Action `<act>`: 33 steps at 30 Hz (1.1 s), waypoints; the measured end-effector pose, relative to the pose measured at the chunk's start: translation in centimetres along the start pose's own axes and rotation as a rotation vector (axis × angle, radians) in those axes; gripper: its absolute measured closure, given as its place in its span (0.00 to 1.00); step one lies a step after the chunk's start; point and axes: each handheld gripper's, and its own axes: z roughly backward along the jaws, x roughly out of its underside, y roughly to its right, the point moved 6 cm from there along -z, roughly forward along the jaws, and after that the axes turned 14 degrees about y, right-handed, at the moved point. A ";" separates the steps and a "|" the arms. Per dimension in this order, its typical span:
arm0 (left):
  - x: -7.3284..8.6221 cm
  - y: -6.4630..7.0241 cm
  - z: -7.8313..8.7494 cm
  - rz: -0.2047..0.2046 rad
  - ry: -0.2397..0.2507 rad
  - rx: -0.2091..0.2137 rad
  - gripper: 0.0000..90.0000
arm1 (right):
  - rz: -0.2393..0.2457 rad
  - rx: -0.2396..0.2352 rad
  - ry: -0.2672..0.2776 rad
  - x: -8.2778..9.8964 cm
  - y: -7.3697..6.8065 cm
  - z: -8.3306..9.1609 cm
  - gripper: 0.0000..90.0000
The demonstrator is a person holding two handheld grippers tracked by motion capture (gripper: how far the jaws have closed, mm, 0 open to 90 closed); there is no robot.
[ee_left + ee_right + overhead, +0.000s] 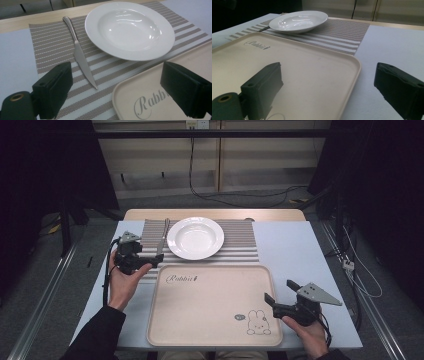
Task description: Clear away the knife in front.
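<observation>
Seen in the middle left of the high view: left gripper (pixel 150 262), jaws wide apart and holding nothing, aimed at the slim silver metal table knife (pixel 162 236). Lay flat on the brown-and-white striped woven placemat (pixel 240 245), that knife, just beside the left rim of the round white deep ceramic plate (pixel 195 237), not touching it. In the left gripper view, ran from upper left toward the centre, with blade tip (pixel 95 86) between the 2 black jaws and near the corner of the beige rectangular plastic tray (pixel 130 100). Found at the lower right of the high view: right gripper (pixel 280 297), also opened wide and empty, straddling the right edge of the tray (pixel 210 305) above the pale blue tabletop (pixel 295 245).
</observation>
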 end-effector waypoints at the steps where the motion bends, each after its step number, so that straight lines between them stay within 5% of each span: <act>1: -0.2 0.0 -0.2 -0.009 0.000 0.000 0.12 | 0.000 0.001 -0.002 0.0 0.0 0.0 0.08; 19: -3.6 -1.7 -3.7 -0.022 -0.002 0.020 0.14 | -0.012 0.017 -0.004 0.1 0.3 0.3 0.08; 33: -4.7 -3.9 -6.7 -0.048 -0.017 -0.051 0.06 | -0.003 0.015 -0.006 0.1 0.3 0.1 0.08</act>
